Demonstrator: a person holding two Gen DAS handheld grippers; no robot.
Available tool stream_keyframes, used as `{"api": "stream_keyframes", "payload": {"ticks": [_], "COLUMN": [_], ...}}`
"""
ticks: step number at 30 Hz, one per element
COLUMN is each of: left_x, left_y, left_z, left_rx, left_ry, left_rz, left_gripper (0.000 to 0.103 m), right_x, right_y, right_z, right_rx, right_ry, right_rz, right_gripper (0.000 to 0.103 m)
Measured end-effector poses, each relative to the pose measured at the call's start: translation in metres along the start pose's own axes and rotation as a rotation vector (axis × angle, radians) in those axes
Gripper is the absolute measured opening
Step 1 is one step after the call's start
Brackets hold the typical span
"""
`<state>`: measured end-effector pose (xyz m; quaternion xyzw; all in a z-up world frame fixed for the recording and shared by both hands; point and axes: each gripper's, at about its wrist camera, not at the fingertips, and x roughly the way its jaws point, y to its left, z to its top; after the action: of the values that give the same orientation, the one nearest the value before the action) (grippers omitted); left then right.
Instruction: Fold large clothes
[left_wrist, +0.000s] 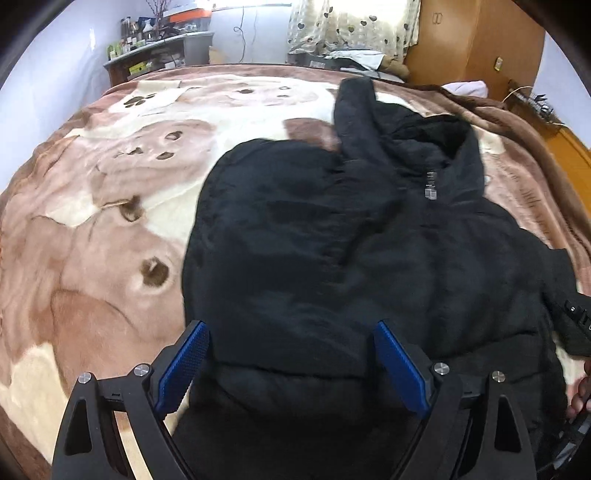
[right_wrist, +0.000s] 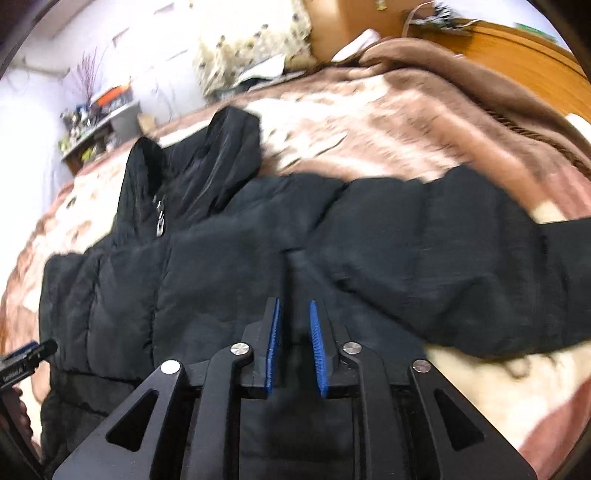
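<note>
Black quilted fabric: I count one padded jacket (left_wrist: 354, 236), hooded, lying flat on one plush blanket (left_wrist: 110, 192) printed with brown bears and cream patches. From my left camera, its hood (left_wrist: 417, 140) points toward 1 o'clock; one puffy sleeve (right_wrist: 461, 236) extends toward 3 o'clock in my right camera. I count two grippers, each with two ribbed blue pads. My left gripper (left_wrist: 291, 365) stands released, jaws wide over the hem. My right gripper (right_wrist: 295, 347) shows narrowly parted jaws, grasping nothing I can see.
</note>
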<state>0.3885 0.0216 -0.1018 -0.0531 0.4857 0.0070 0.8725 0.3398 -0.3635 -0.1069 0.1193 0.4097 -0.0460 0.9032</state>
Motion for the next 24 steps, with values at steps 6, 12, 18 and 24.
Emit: {"api": "stream_keyframes", "payload": {"ticks": [6,12,18,24], "left_x": [-0.037,-0.045,-0.040,-0.032], "left_y": [-0.048,-0.107,-0.152,-0.169], "left_z": [-0.015,-0.036,-0.057,-0.072], "left_rx": [0.040,0.122,0.196,0.197], "left_ry": [-0.032,-0.012,0.005,0.049], "left_rz": [-0.114,-0.185,-0.229,-0.237], "left_gripper": [0.091,0.091,0.091,0.091], "right_x": [-0.075,-0.131,-0.151,-0.138], "right_y": [-0.097,-0.193,-0.256,-0.288], "right_z": [-0.006,-0.026,-0.052,-0.056], "right_rx": [0.138,0.285,0.408,0.472], "right_ry": [-0.114,-0.185,-0.210,-0.199], "right_rz": [-0.136,-0.344,-0.407,-0.363], "right_gripper": [0.049,0.049,0.050,0.056]}}
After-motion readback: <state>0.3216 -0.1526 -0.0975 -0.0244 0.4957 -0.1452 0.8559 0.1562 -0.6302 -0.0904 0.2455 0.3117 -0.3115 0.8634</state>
